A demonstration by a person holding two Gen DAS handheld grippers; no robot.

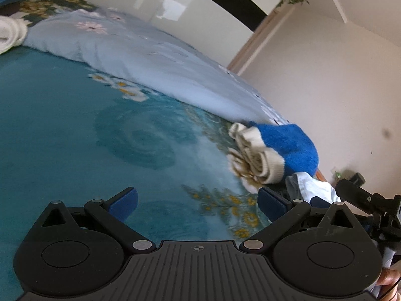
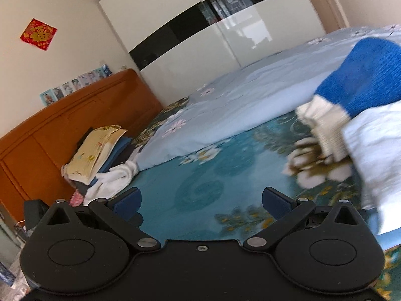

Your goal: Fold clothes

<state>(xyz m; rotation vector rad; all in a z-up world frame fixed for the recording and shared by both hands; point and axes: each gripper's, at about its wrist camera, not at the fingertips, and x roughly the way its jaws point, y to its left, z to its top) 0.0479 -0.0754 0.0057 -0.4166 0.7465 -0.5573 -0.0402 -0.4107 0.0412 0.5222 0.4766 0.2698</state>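
Observation:
A blue and cream knitted garment [image 1: 280,148] lies bunched on the teal floral bedspread [image 1: 62,130], right of centre in the left wrist view. A white garment [image 1: 313,185] lies just in front of it. My left gripper [image 1: 198,202] hovers open over the bedspread, its right finger close to the white garment, nothing between its pads. In the right wrist view the same knitted garment [image 2: 351,95] sits at the far right, with the white garment [image 2: 376,150] draped beside it. My right gripper [image 2: 201,202] is open over the bedspread [image 2: 200,183], left of both garments.
A pale blue quilt [image 1: 150,57] lies along the far side of the bed. A stack of folded clothes and a white towel [image 2: 100,160] sits by the orange headboard [image 2: 62,125]. White wardrobe doors [image 2: 213,37] stand behind. The other gripper's body [image 1: 363,200] shows at right.

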